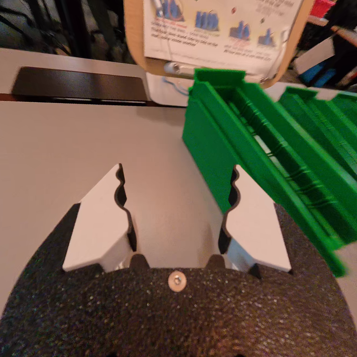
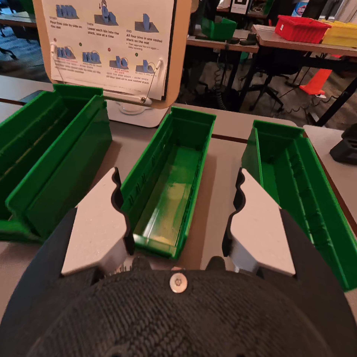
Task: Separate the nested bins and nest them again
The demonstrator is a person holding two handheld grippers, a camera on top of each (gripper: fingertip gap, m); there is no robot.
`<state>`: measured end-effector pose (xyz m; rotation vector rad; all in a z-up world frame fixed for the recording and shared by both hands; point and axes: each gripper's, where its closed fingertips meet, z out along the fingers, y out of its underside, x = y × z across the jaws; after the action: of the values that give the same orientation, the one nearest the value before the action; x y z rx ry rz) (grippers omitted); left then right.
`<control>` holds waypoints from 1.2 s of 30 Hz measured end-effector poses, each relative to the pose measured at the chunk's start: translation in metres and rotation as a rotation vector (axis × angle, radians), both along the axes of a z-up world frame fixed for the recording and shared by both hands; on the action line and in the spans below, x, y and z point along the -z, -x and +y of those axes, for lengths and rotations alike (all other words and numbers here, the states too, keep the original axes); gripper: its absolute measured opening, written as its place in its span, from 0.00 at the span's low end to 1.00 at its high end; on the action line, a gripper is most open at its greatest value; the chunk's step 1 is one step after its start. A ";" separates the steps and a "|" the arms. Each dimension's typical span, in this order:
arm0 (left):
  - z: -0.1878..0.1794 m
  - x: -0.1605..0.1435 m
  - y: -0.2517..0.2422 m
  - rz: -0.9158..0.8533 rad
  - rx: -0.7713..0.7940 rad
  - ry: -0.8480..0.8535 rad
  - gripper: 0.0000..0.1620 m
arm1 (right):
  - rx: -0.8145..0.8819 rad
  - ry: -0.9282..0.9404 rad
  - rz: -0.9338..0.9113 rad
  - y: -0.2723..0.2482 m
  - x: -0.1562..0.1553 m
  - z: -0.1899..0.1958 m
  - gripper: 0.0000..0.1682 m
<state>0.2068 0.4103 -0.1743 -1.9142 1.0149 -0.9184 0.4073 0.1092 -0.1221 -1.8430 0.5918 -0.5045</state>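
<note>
Long green bins stand side by side on the grey table (image 1: 77,154). In the right wrist view, two nested bins (image 2: 54,154) stand at the left, a single empty bin (image 2: 170,185) in the middle and another single bin (image 2: 289,183) at the right. My right gripper (image 2: 178,170) is open and empty, hovering over the near half of the middle bin. In the left wrist view, the nested bins (image 1: 251,144) lie just right of my left gripper (image 1: 177,167), which is open and empty over bare table. A further bin (image 1: 328,119) shows behind them.
An instruction sheet on a stand (image 2: 108,48) rises behind the bins. A black object (image 2: 345,150) sits at the table's right edge. A dark panel (image 1: 77,83) lies at the far left. Red (image 2: 301,29) and yellow bins stand on a table behind.
</note>
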 end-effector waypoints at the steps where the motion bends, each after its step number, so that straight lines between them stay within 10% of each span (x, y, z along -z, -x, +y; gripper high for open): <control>1: -0.007 -0.011 -0.005 -0.002 0.023 0.045 0.67 | -0.006 -0.011 -0.006 0.004 0.006 -0.008 0.69; 9: -0.057 -0.062 -0.055 0.252 0.108 0.074 0.71 | -0.092 -0.127 -0.056 0.036 0.031 -0.043 0.58; 36: -0.084 0.008 -0.092 0.707 -0.095 0.084 0.83 | -0.198 -0.317 0.083 0.054 0.041 -0.039 0.62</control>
<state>0.2990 0.3260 -0.1821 -2.4002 1.2691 -0.2113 0.3530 0.0702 -0.1634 -1.6027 0.5060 -0.1902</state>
